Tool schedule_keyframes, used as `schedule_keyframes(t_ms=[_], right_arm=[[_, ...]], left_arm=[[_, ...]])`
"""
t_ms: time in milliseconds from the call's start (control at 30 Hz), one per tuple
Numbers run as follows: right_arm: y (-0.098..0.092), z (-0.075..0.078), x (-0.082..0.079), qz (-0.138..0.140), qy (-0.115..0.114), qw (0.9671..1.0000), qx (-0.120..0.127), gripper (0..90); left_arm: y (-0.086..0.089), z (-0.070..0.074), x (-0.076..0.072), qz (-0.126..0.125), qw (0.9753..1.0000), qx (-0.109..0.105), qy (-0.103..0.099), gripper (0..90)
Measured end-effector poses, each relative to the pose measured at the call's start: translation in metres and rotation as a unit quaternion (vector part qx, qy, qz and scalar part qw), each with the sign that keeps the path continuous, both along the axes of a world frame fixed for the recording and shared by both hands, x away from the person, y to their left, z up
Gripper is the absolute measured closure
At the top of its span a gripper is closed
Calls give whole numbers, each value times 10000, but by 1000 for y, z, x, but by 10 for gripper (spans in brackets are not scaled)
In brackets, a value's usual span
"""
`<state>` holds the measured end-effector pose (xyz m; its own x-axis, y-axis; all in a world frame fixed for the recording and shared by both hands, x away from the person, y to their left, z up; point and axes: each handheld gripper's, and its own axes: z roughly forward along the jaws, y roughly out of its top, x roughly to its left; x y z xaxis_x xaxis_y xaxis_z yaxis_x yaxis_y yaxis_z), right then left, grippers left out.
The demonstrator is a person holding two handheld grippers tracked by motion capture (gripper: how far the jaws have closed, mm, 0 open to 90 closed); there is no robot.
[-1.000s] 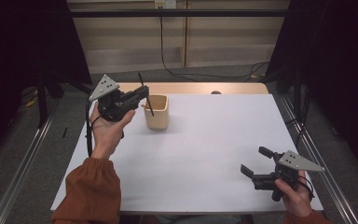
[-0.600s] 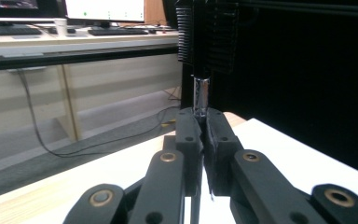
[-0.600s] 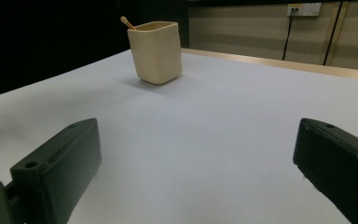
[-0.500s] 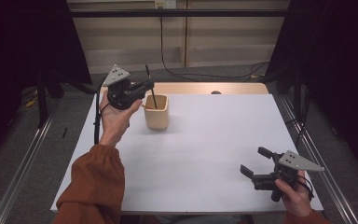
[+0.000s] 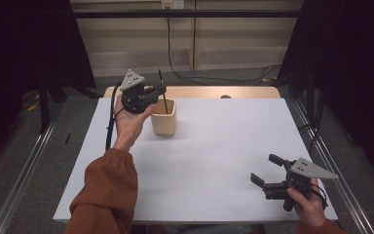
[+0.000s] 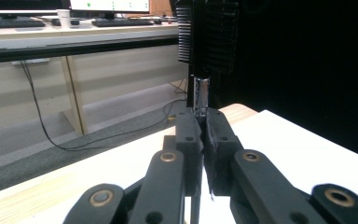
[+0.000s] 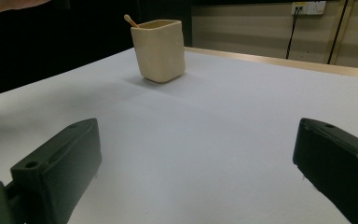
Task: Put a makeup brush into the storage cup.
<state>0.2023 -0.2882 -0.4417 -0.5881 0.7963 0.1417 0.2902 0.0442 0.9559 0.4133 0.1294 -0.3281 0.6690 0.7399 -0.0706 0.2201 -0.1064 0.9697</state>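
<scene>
A cream square cup [image 5: 164,122] stands at the far left of the white table [image 5: 214,165]. My left gripper [image 5: 160,91] is held up just left of the cup, shut on a thin dark stick [image 5: 162,90]. The stick stands nearly upright and its lower end dips into the cup's mouth. In the left gripper view the jaws [image 6: 202,119] are pressed together on the stick [image 6: 200,95]. My right gripper [image 5: 265,169] rests open near the table's front right corner with nothing between its fingers. In the right gripper view [image 7: 198,140] the cup [image 7: 160,49] holds a wooden stick [image 7: 129,19].
A wooden strip [image 5: 233,92] runs along the table's far edge, with a small dark object [image 5: 225,96] on it. Cables [image 5: 214,78] lie on the floor beyond. Metal rails [image 5: 24,170] flank the table. Black curtains hang on both sides.
My left gripper has risen and shifted right towards the cup, carrying the stick so its lower end sits over the cup's mouth. The right gripper has stayed put.
</scene>
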Motion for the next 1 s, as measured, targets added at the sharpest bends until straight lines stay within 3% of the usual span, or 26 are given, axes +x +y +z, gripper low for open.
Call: schedule_keyframes(t_ms=[400, 533, 700, 767, 1000], right_arm=[[1, 0, 0, 20, -3, 10000, -10, 16], [0, -1, 0, 44, 9, 10000, -34, 22], [0, -1, 0, 49, 14, 10000, -31, 23], [0, -1, -1, 49, 11, 10000, -30, 23], [0, -1, 0, -29, 10, 10000, -66, 2]], left_arm=[[1, -11, 12, 101, 9999, -21, 88, 857], [-2, -19, 13, 76, 9999, 99, 117, 857], [-3, -27, 16, 71, 9996, 73, 261, 857], [-3, -30, 16, 85, 9994, 199, 260, 857], [-2, -36, 17, 119, 9994, 139, 300, 857]])
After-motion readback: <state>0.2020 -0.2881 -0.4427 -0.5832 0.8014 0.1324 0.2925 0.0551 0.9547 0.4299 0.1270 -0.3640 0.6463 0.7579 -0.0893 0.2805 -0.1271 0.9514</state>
